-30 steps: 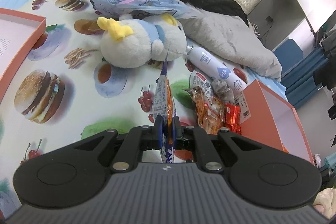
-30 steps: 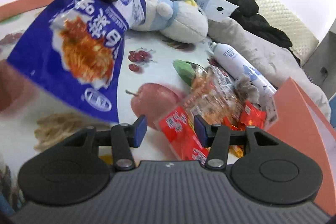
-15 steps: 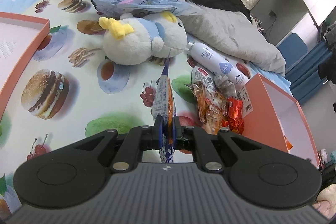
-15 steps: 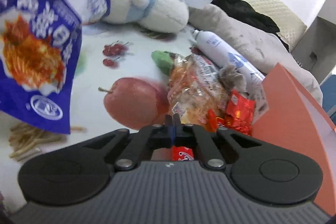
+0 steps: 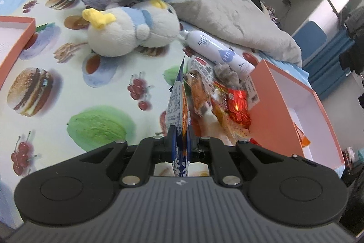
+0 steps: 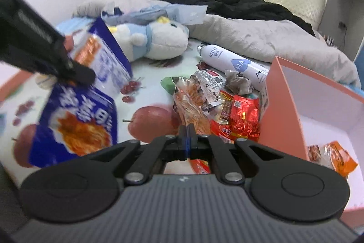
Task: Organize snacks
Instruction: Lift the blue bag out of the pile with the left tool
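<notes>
My left gripper [image 5: 180, 136] is shut on a blue noodle-snack packet [image 5: 176, 101], seen edge-on and held above the bed. In the right wrist view that packet [image 6: 75, 129] hangs at the left from the left gripper [image 6: 84, 74]. My right gripper [image 6: 187, 136] is shut, raised over the bed, and a red snack packet [image 6: 200, 166] shows just under its closed pads. A pile of orange and red snack packets [image 6: 204, 97] lies beside an orange box [image 6: 284, 101]. One orange packet [image 6: 332, 156] lies inside the box.
A white and blue plush toy [image 5: 132, 35] and a white spray bottle [image 5: 218, 51] lie behind the pile. Grey bedding [image 5: 227, 13] and dark clothes fill the back. An orange lid [image 5: 20, 38] sits at the left edge. The food-print sheet [image 5: 68, 95] lies between.
The right jaws, open around the red packet a second ago, have closed, and that gripper has lifted and rolled. The left gripper has shifted sideways, the blue packet still in it.
</notes>
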Action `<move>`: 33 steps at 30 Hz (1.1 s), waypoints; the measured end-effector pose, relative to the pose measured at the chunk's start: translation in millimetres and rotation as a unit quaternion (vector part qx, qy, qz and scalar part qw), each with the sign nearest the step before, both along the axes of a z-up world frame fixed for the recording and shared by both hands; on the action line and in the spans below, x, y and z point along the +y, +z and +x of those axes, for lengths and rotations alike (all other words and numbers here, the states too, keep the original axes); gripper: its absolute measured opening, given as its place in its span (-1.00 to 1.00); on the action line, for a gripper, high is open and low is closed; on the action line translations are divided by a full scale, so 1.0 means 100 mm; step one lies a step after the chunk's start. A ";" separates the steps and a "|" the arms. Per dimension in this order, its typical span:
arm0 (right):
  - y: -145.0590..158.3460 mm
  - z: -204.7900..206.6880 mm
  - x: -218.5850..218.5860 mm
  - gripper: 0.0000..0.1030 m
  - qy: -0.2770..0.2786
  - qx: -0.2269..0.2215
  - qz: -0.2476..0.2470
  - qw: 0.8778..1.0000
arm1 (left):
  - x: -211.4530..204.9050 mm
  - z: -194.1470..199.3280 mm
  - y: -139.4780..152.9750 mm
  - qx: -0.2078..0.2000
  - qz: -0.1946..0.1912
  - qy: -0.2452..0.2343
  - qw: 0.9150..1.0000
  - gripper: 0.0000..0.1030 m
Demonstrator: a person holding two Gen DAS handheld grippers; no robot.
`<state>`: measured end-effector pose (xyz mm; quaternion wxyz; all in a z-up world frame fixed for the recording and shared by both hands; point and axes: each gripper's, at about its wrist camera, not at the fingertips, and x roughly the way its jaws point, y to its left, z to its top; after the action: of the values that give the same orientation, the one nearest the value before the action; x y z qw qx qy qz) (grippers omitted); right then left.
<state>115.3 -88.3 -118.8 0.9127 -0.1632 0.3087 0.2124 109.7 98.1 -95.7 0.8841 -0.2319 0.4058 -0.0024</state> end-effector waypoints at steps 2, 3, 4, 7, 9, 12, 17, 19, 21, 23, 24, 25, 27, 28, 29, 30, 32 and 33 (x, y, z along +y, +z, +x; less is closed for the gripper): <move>0.07 -0.03 -0.06 -0.95 -0.005 0.007 0.015 1.000 | -0.06 -0.01 0.01 0.001 -0.001 -0.006 1.000 -0.80; 0.11 -0.04 -0.08 -0.95 -0.007 0.011 0.022 1.000 | -0.07 -0.02 0.02 0.004 -0.005 -0.005 1.000 -0.80; 0.14 -0.04 -0.11 -0.95 -0.010 0.016 0.030 0.999 | -0.08 -0.02 0.02 0.006 -0.010 -0.001 1.000 -0.80; 0.24 -0.02 -0.19 -0.95 -0.017 0.034 0.055 0.998 | -0.11 -0.03 0.08 0.006 -0.011 0.008 1.000 -0.80; 0.29 0.03 -0.23 -0.95 -0.019 0.044 0.066 0.997 | -0.15 -0.01 0.11 0.011 -0.005 -0.001 1.000 -0.80; 0.37 0.12 -0.32 -0.95 -0.023 0.071 0.088 0.993 | -0.19 0.04 0.11 0.029 0.003 -0.004 1.000 -0.80; 0.50 0.29 -0.43 -0.95 -0.023 0.098 0.098 0.990 | -0.29 0.12 0.19 0.031 0.009 -0.024 0.999 -0.80; 0.55 0.37 -0.48 -0.95 -0.022 0.112 0.104 0.988 | -0.32 0.18 0.23 0.031 0.007 -0.030 0.999 -0.80; 0.59 0.45 -0.51 -0.95 -0.022 0.124 0.105 0.986 | -0.37 0.25 0.27 0.034 0.009 -0.038 0.999 -0.80; 0.64 0.51 -0.54 -0.95 -0.023 0.133 0.108 0.985 | -0.42 0.32 0.33 0.034 0.006 -0.046 0.998 -0.80; 0.68 0.54 -0.56 -0.95 -0.023 0.137 0.112 0.984 | -0.45 0.36 0.37 0.033 0.006 -0.051 0.998 -0.80; 0.71 0.57 -0.58 -0.95 -0.024 0.141 0.116 0.983 | -0.47 0.39 0.40 0.032 0.007 -0.054 0.998 -0.80; 0.79 0.63 -0.61 -0.94 -0.025 0.147 0.122 0.981 | -0.51 0.47 0.48 0.029 0.001 -0.060 0.998 -0.80; 0.83 0.64 -0.62 -0.94 -0.023 0.147 0.121 0.981 | -0.53 0.51 0.52 0.029 0.001 -0.062 0.998 -0.80; 0.87 0.66 -0.62 -0.94 -0.022 0.147 0.120 0.982 | -0.56 0.55 0.56 0.029 0.003 -0.065 0.997 -0.80; 0.92 0.67 -0.63 -0.94 -0.021 0.147 0.119 0.982 | -0.60 0.59 0.61 0.027 0.009 -0.072 0.997 -0.80; 1.01 0.69 -0.64 -0.94 -0.017 0.144 0.116 0.983 | -0.67 0.65 0.73 0.020 0.021 -0.082 0.996 -0.80; 1.06 0.70 -0.65 -0.94 -0.016 0.142 0.116 0.983 | -0.71 0.67 0.79 0.017 0.026 -0.086 0.996 -0.80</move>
<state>185.5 -153.0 -13.1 0.8755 -0.0192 0.4112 0.2531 177.1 27.5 -16.8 0.8795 -0.1727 0.4389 -0.0641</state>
